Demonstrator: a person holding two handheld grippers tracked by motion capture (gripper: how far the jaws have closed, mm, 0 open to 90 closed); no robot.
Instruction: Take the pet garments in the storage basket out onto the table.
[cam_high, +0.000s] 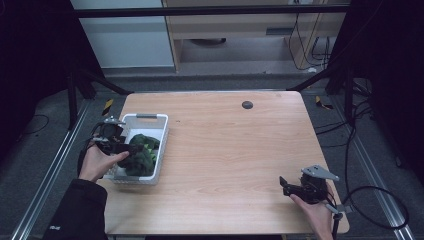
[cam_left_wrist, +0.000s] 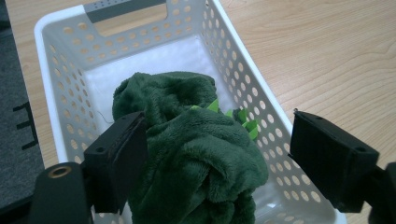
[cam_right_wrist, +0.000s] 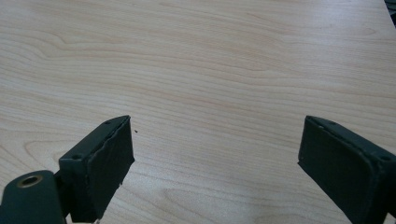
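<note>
A white perforated basket (cam_high: 163, 136) stands at the table's left side. Inside it lies a dark green plush item (cam_high: 141, 159) with small bright green bits (cam_left_wrist: 243, 119). My left gripper (cam_high: 131, 148) is open and reaches into the basket (cam_left_wrist: 70, 70) from its left. In the left gripper view the jaws straddle the plush item (cam_left_wrist: 196, 154): the left jaw touches the fabric and the right jaw stands apart from it, near the basket's wall. My right gripper (cam_high: 285, 184) is open near the table's front right corner. Between its jaws is bare wood (cam_right_wrist: 217, 135).
The wooden table (cam_high: 235, 145) has a small dark round disc (cam_high: 247, 105) near its far edge. A cable (cam_high: 370, 200) trails off the right gripper past the table's right edge. Dark frame legs and floor rails flank both sides.
</note>
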